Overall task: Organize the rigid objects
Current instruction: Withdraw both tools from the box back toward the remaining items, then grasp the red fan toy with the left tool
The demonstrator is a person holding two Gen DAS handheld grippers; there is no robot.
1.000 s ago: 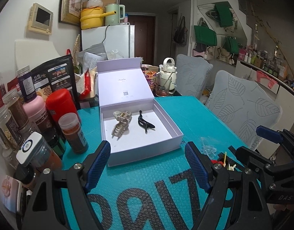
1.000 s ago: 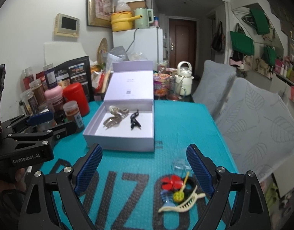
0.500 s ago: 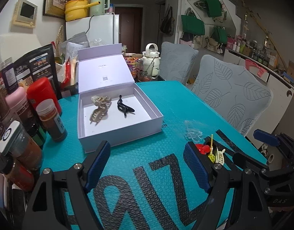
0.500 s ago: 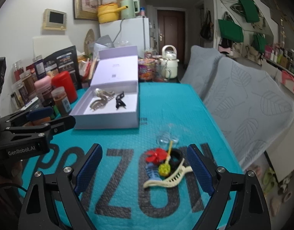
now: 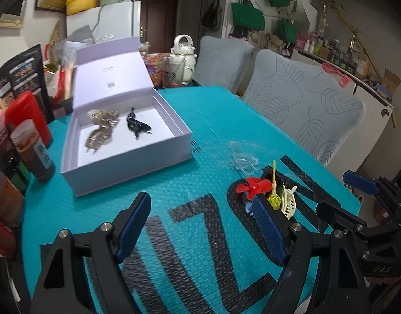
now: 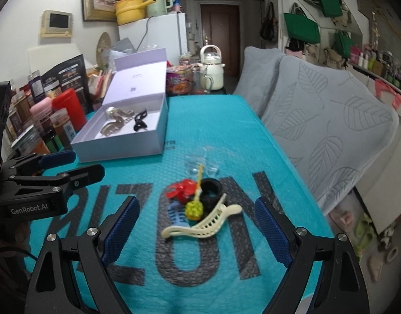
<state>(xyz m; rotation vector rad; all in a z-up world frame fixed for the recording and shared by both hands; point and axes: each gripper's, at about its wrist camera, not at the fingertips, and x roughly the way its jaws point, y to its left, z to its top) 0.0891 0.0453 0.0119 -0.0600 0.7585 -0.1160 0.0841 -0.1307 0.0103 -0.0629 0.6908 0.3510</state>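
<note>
A pale lilac box (image 5: pixel 127 157) (image 6: pixel 122 147) stands open on the teal mat, holding a beige claw clip (image 5: pixel 99 130) (image 6: pixel 115 125) and a black clip (image 5: pixel 136 127) (image 6: pixel 140 123). A small heap lies nearer: a cream claw clip (image 6: pixel 203 225) (image 5: pixel 289 201), a red flower clip (image 6: pixel 181 189) (image 5: pixel 254 185), a yellow-green bobble on a stick (image 6: pixel 194 208), a blue clip (image 6: pixel 177 213), a black ring (image 6: pixel 211 189) and a clear clip (image 6: pixel 200 163) (image 5: pixel 243 161). My right gripper (image 6: pixel 198 231) hangs open just before the heap. My left gripper (image 5: pixel 200 222) is open over bare mat, left of the heap.
Spice jars and bottles (image 5: pixel 30 149) crowd the table's left edge. A kettle (image 6: pixel 212 69) and snack tubs stand behind the box. Two grey leaf-pattern chairs (image 6: pixel 326 120) line the right side. The left gripper's body (image 6: pixel 43 185) reaches in at the left of the right wrist view.
Both grippers have sunk and tilted down towards the mat. The heap of clips now sits closer and lower in both views. Both stay open.
</note>
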